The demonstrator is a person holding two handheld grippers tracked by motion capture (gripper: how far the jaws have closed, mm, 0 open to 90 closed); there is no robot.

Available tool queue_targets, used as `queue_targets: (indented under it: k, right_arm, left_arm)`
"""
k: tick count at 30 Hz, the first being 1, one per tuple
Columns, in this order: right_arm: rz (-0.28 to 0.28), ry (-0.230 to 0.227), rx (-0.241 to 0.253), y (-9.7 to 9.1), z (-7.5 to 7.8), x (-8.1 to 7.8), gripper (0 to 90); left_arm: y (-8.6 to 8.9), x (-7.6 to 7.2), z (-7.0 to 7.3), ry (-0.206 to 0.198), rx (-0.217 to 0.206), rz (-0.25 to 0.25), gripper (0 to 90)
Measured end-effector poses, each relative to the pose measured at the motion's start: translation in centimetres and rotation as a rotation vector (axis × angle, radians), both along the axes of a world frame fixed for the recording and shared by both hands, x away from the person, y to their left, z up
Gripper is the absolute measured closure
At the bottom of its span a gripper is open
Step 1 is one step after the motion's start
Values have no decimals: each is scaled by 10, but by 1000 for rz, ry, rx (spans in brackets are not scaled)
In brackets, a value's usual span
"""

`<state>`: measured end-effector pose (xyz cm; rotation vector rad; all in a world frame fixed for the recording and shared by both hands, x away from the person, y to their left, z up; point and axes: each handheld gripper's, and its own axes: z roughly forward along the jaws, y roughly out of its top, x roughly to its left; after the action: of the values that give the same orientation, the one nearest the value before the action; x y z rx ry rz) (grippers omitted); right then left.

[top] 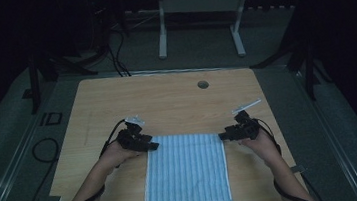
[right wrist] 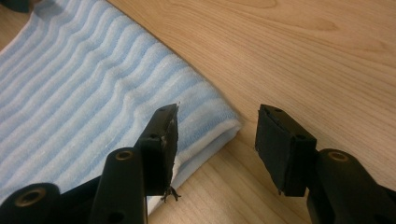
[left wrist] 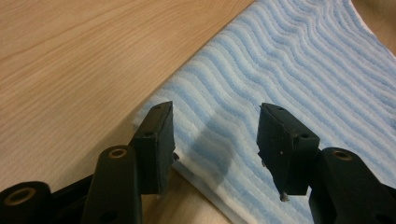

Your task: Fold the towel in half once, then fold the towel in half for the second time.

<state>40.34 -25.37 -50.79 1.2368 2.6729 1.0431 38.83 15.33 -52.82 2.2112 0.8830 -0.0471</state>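
Observation:
A folded blue-and-white striped towel [top: 186, 172] lies flat on the wooden table [top: 166, 101], near its front edge. My left gripper [top: 152, 146] sits at the towel's far left corner, open, its jaws straddling that corner [left wrist: 187, 135] just above the cloth. At the far right corner my right gripper [top: 222, 136] is open too: one jaw hangs over the towel's folded corner [right wrist: 205, 116], the other over bare wood. Nothing is held in either gripper [left wrist: 215, 140] [right wrist: 217, 140].
A round cable hole [top: 203, 84] sits in the table near its far edge. White desk legs [top: 162, 32] stand on the floor beyond the table. Black cables [top: 46, 149] trail on the floor at the left. Bare wood lies beyond the towel.

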Motion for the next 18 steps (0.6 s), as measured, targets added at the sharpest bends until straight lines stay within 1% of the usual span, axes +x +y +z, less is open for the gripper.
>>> queue_targets:
  k: [2,6,8,10,11,13,14,15,16,17,18]
  right_arm:
    - [2,5,-1,1,-1,0,484]
    - [-3,-5,-7,2,-2,0,460]
    - [0,1,8,2,-2,0,461]
    - [0,2,6,3,-3,0,461]
    - [13,8,-2,5,-5,0,471]
    - [21,14,-28,8,-7,-1,510]
    - [26,11,-36,10,-8,-1,522]
    - [29,14,-46,11,-9,0,552]
    - [31,18,-53,12,-10,0,589]
    - [36,17,-62,14,-10,0,603]
    - [40,18,-68,15,-11,0,644]
  left_arm:
    - [-1,0,-1,-1,3,-1,472]
    - [-1,-1,-2,3,7,-2,472]
    - [-2,-1,-3,3,7,-2,472]
    - [-2,-1,-3,3,7,-2,472]
    - [-3,0,-5,7,13,-4,472]
    - [-8,1,-9,15,25,-12,473]
    - [-10,2,-10,16,36,-14,473]
    - [-10,2,-10,16,36,-14,474]
    - [-13,2,-13,24,48,-20,478]
    - [-14,2,-14,18,45,-21,478]
    - [-14,2,-14,18,45,-21,483]
